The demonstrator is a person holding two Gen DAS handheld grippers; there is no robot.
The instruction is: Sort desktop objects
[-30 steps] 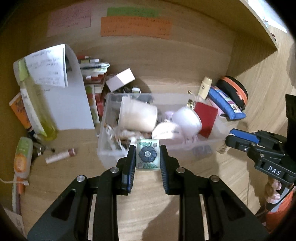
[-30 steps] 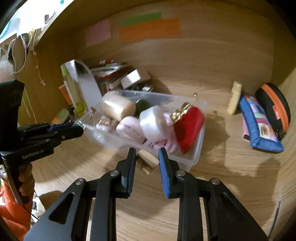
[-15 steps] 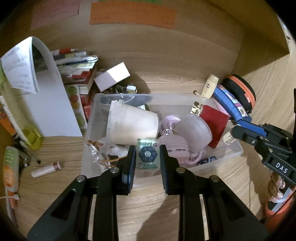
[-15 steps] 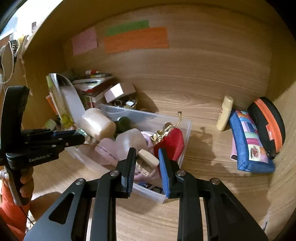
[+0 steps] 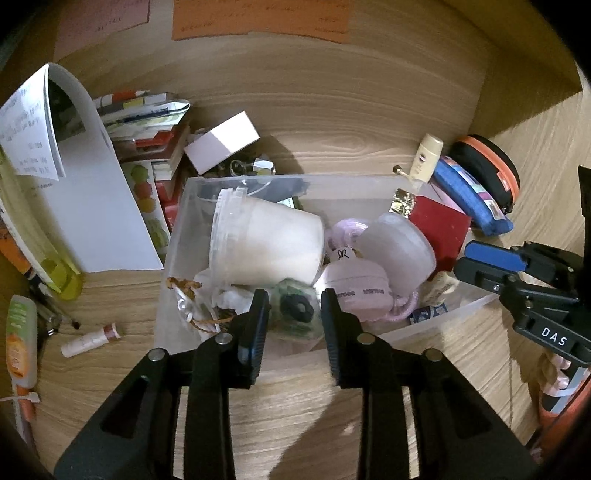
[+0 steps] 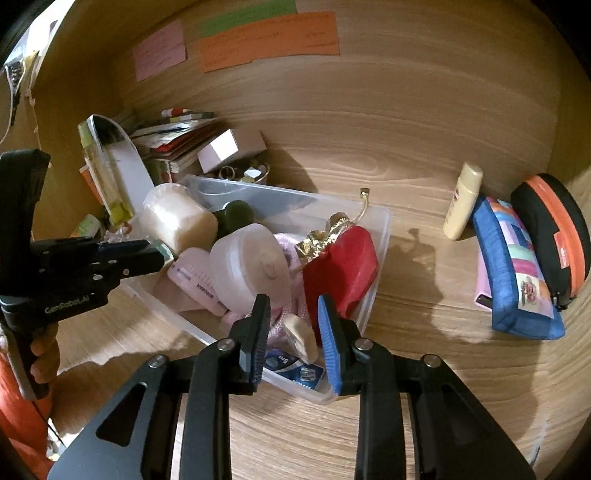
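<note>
Claws, two, hover parted over one clear bin (image 5: pixel 177 236).

The desk (image 6: pixel 424 369) is light wood with wavy grain. The bin (image 6: pixel 373 295) is clear plastic. In it lie a cream tub (image 5: pixel 266 240), a red pouch (image 6: pixel 343 266) with a gold foil top, a pale pink fan (image 5: pixel 358 291) and a green tile (image 5: pixel 295 314) with a dark flower. Right of the bin sit a blue patchwork case (image 6: pixel 517 273) and a black case (image 6: pixel 550 229) with an orange band. On the far wall hang pink (image 6: pixel 159 55), green (image 6: pixel 247 16) and orange (image 6: pixel 273 37) notes.
</note>
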